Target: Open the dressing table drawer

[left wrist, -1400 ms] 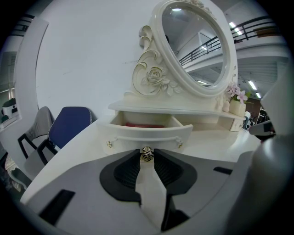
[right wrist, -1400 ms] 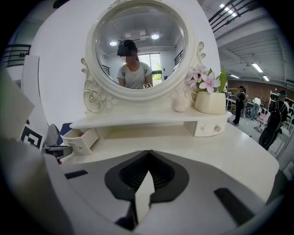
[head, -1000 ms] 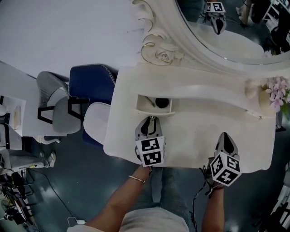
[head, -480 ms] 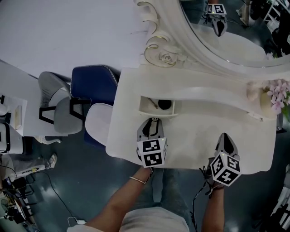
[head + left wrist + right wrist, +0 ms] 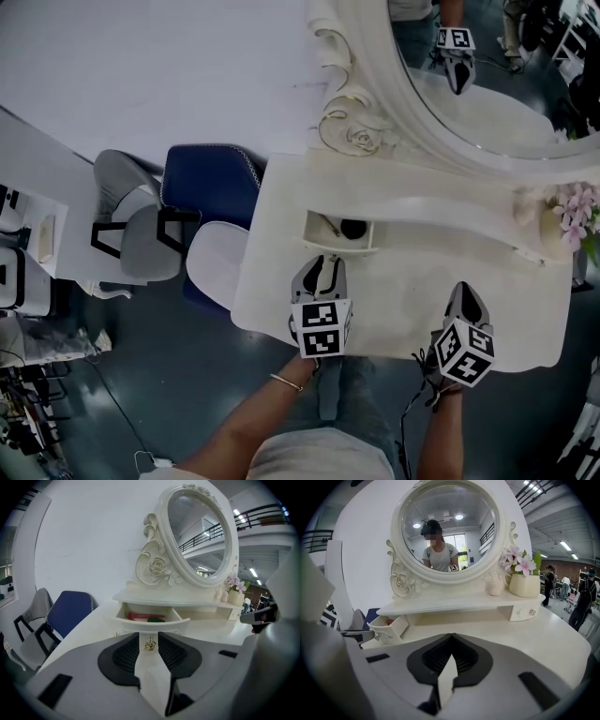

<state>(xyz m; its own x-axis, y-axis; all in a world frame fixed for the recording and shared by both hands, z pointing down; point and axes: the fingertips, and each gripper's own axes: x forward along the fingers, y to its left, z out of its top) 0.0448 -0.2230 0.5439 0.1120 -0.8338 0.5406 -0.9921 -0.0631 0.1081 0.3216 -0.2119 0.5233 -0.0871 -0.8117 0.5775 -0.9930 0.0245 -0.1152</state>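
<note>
The cream carved bench (image 5: 412,300) under its oval mirror (image 5: 487,84) has its small cream drawer (image 5: 339,247) pulled out at the left. My left hand-held gripper (image 5: 322,264) is opening, pads clear of the drawer's gold knob (image 5: 150,643) between them. My right hand-held gripper (image 5: 465,289) is closed and empty.

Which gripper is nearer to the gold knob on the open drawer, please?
Left. The left gripper, its jaws opening, has the gold knob between them; the right gripper hangs over the tabletop well right of the drawer.
</note>
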